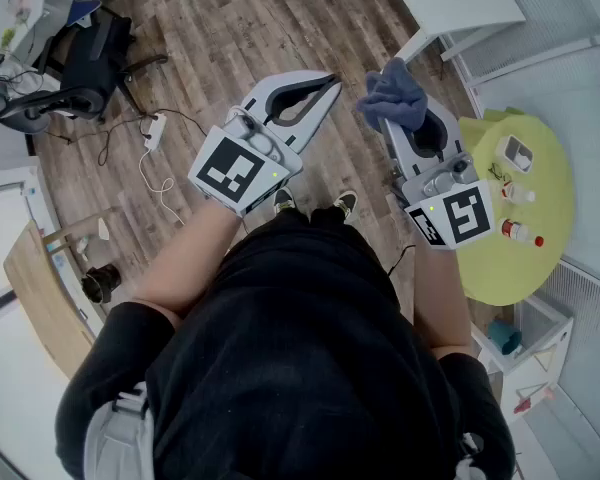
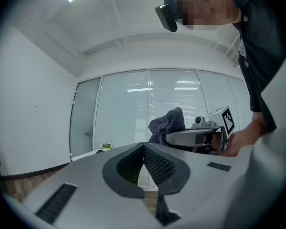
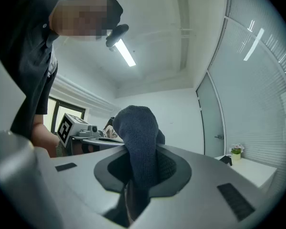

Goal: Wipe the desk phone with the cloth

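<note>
Desk phone: no view shows it, so I cannot tell where it stands; wiping has not begun.
Left gripper (image 1: 326, 86): well to the left of the round green table (image 1: 505, 263), held up over the wood floor. Its jaws are together at the tips, with nothing between them.
Cloth (image 1: 392, 94): dark blue-grey and bunched. It sits between the left gripper and the green table, nearer the table, with a loose fold standing above the jaw tips.
Right gripper (image 1: 400, 118): just left of the green table, jaws closed on the cloth's lower part.
Handling: the cloth looks light, soft and floppy. It is pinched low, so the free bunch above should serve as the wiping pad. A phone's handset and cord would likely shift under a hard push, so light strokes seem wise.
Green table: holds small bottles and a white box, but no phone.
</note>
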`<state>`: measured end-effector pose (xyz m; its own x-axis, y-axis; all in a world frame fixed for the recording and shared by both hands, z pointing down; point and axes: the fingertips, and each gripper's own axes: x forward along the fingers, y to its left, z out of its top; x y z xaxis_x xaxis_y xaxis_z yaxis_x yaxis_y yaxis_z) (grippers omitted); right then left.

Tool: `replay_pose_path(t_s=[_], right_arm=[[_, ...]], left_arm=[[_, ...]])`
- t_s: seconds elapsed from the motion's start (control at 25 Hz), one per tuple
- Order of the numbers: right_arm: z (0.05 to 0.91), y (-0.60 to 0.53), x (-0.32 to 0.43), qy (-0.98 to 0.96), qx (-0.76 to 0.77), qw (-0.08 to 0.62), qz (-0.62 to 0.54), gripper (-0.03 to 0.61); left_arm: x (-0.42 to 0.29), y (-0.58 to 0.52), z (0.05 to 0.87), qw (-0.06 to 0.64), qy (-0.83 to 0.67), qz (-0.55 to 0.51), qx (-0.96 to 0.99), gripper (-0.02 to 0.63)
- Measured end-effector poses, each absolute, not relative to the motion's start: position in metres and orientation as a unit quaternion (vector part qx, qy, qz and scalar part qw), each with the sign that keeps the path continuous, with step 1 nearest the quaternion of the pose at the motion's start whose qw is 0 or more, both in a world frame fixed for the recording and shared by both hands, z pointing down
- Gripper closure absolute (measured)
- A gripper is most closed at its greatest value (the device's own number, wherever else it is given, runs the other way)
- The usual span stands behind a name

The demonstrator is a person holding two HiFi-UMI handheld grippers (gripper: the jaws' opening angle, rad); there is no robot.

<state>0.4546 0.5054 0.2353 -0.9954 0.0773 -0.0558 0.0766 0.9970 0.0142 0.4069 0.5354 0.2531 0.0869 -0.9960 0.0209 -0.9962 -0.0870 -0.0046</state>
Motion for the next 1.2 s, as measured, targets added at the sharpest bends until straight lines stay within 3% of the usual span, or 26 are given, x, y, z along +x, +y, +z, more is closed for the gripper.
replay_pose_path(t_s=[1.2], right_arm=[[0.243, 0.554, 0.353, 0.997, 0.074, 0.011, -0.031, 0.491]], left_arm=[[0.310, 0.590, 0.269, 0.031, -0.686, 0.008, 0.727, 0.603]])
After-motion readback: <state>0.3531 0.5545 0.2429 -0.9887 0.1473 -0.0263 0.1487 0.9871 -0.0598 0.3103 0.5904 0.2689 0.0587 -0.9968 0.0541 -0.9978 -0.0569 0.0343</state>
